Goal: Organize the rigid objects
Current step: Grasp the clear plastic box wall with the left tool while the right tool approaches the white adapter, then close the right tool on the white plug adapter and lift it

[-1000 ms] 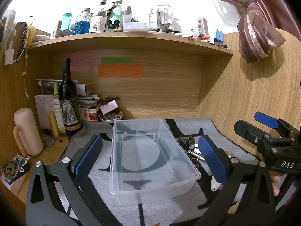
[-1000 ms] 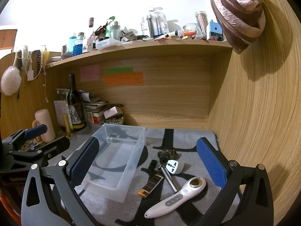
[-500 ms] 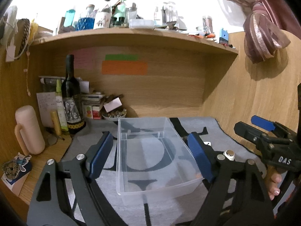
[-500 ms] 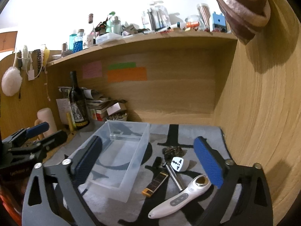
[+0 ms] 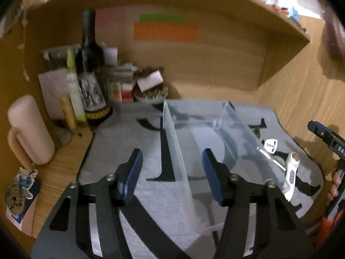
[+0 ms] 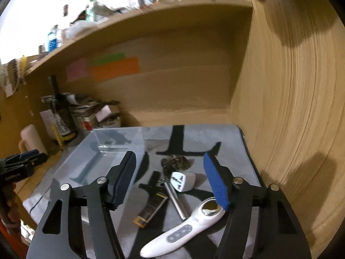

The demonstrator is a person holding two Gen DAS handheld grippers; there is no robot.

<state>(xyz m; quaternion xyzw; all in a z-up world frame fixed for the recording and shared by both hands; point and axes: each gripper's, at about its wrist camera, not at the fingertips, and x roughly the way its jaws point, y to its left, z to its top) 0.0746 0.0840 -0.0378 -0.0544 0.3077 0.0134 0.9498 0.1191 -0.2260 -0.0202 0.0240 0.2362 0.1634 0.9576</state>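
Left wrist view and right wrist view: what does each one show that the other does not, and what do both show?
Only the left wrist view shows the small patterned pouch at the desk's left edge. Only the right wrist view shows the brown lighter, the metal rod and the dark lumpy object. Both show the clear plastic bin, the white handheld device, the white plug adapter and the wine bottle.

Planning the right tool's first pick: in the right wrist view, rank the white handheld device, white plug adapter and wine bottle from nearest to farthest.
From the right tool:
1. White handheld device, just below, toward its right finger.
2. White plug adapter, ahead at centre.
3. Wine bottle, far back left.
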